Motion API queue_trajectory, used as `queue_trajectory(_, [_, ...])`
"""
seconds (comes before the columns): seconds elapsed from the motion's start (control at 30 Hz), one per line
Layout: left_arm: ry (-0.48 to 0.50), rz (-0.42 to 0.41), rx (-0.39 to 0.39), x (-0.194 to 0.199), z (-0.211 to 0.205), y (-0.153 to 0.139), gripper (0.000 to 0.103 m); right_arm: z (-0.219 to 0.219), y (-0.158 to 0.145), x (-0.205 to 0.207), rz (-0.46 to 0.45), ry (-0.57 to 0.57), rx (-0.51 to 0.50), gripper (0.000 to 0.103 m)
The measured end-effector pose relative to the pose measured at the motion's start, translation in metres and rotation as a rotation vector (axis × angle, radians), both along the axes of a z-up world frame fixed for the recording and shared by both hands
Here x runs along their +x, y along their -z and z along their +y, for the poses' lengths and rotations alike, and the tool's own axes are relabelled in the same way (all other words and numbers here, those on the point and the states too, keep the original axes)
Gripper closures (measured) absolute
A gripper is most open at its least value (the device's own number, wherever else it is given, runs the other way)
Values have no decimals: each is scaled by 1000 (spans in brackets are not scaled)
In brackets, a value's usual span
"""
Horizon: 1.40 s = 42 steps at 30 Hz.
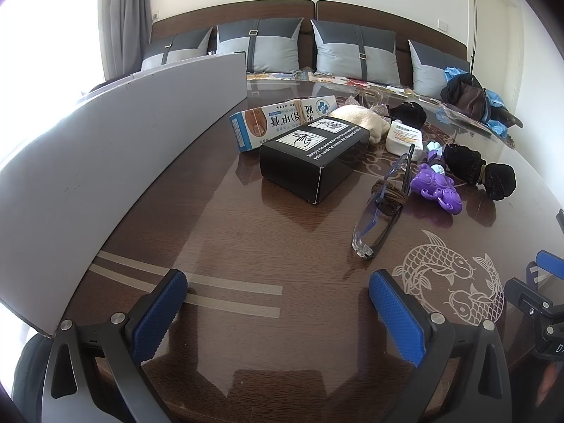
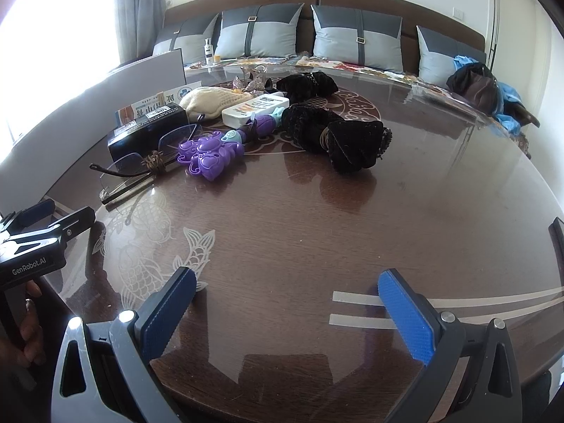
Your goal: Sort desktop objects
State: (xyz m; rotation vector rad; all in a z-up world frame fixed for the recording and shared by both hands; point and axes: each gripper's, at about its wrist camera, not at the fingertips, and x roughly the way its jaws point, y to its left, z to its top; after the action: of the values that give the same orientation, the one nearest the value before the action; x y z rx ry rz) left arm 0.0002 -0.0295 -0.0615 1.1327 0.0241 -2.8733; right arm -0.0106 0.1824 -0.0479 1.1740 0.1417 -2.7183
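While both tools hover low over the glass-topped table (image 1: pixel 246 246), left gripper (image 1: pixel 278 313) has jaws spread wide, nothing between them; right gripper (image 2: pixel 287 308) likewise wide and empty. Ahead of the left gripper: black box (image 1: pixel 313 157), with a toothpaste-style carton (image 1: pixel 278 120) touching behind it. Ahead-right of it: glasses (image 1: pixel 382 204) bound with brown cord, purple toy (image 1: pixel 437 187), black cloth bundle (image 1: pixel 476 169), white bottle (image 1: pixel 405 137), cream knit pouch (image 1: pixel 363 120). Grey board (image 1: pixel 116 162) stands along its left.
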Motion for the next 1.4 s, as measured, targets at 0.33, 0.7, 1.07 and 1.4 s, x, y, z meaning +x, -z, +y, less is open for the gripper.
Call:
queue_trajectory(0.33, [0, -1, 0, 0, 0, 0, 0, 1, 0, 0, 2, 0, -2, 0])
queue_trajectory(0.7, [1, -12, 1, -2, 1, 1, 0, 1, 0, 1, 5, 0, -4, 0])
queue_trajectory(1.07, [16, -61, 5, -5, -1, -3, 0, 1, -1, 0, -5, 1, -3, 0])
queue_trajectory(1.4, [47, -154, 5, -13, -3, -7, 0, -4, -2, -17, -107, 15, 21, 0])
